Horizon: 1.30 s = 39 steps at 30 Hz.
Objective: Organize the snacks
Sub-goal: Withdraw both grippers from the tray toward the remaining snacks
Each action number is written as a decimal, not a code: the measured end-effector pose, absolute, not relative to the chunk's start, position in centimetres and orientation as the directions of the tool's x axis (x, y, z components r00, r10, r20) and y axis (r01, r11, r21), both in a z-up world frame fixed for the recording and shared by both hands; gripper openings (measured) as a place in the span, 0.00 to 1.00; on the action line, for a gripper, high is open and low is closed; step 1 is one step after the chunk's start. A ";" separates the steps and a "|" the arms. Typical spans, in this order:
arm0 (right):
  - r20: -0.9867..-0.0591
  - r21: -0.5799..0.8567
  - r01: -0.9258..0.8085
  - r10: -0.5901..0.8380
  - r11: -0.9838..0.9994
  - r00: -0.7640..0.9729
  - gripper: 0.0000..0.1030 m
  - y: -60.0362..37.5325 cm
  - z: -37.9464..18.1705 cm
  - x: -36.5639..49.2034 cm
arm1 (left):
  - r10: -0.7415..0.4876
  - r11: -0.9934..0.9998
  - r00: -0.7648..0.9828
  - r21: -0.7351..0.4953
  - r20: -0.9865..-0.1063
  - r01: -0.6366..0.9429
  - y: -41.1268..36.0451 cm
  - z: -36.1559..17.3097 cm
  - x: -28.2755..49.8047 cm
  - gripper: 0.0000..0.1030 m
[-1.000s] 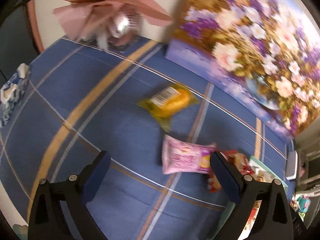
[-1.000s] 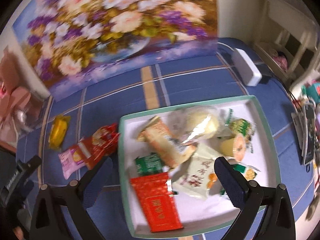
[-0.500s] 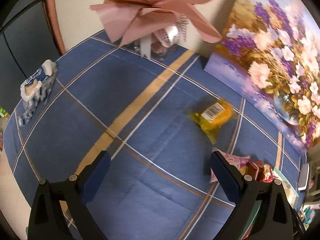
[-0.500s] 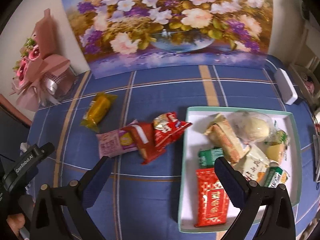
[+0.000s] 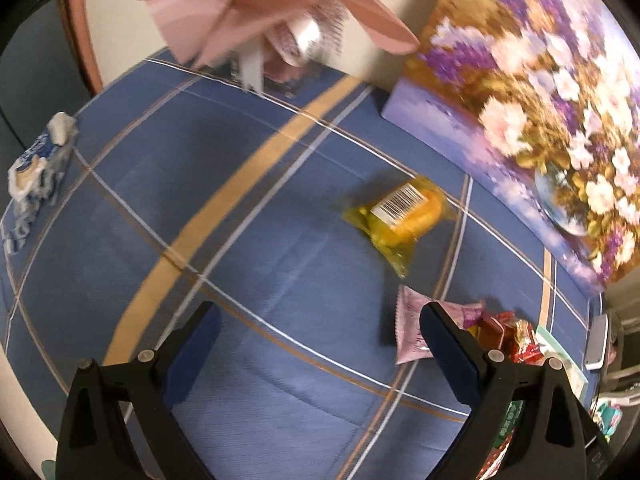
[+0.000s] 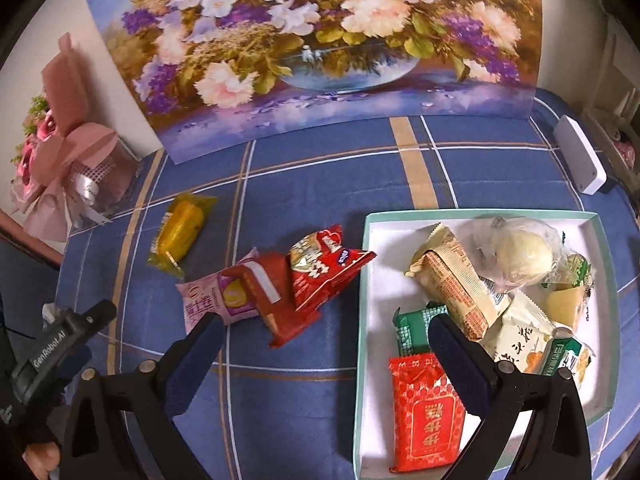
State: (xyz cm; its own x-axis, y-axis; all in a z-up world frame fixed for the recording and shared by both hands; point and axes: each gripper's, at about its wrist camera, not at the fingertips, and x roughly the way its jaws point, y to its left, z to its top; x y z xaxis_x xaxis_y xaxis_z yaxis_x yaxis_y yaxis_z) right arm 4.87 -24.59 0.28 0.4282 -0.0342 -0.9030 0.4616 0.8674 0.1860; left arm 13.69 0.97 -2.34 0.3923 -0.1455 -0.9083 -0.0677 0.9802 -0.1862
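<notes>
Four snacks lie loose on the blue-checked worktop (image 6: 320, 420), centre-left of the right view: yellow pack (image 6: 180, 232) apart at upper left, pink pack (image 6: 216, 300), red pack (image 6: 268, 300) and red-and-white bag (image 6: 324, 268) overlapping just beside the tray (image 6: 362, 320) at lower right, which already holds the sorted ones, so I judge these four go in next. My right claw (image 6: 324, 360) and left claw (image 5: 320, 344) both gape wide, holding nothing, above the cloth. Legible writing: "GenRobot.AI" on the left tool; barcode on the yellow pack; the packets' print is too small to read.
</notes>
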 end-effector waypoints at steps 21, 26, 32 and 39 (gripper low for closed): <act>-0.913 0.155 0.482 -0.061 0.863 0.404 0.91 -26.6 -2.3 7.3 | -0.236 0.972 0.300 -0.224 -0.924 0.074 -7.1 -6.8 17.3 0.96; -0.913 0.149 0.486 -0.069 0.861 0.403 0.91 -26.9 -2.3 7.2 | -0.195 0.980 0.348 -0.197 -0.917 0.031 -7.6 -7.4 17.9 0.96; -0.913 0.150 0.486 -0.067 0.861 0.402 0.91 -27.0 -2.3 7.1 | -0.148 0.984 0.344 -0.172 -0.927 -0.041 -6.0 -8.0 18.5 0.96; -0.915 0.152 0.490 -0.064 0.858 0.397 0.91 -27.1 -2.2 7.0 | -0.116 0.988 0.296 -0.140 -0.948 -0.061 -4.5 -8.4 18.8 0.96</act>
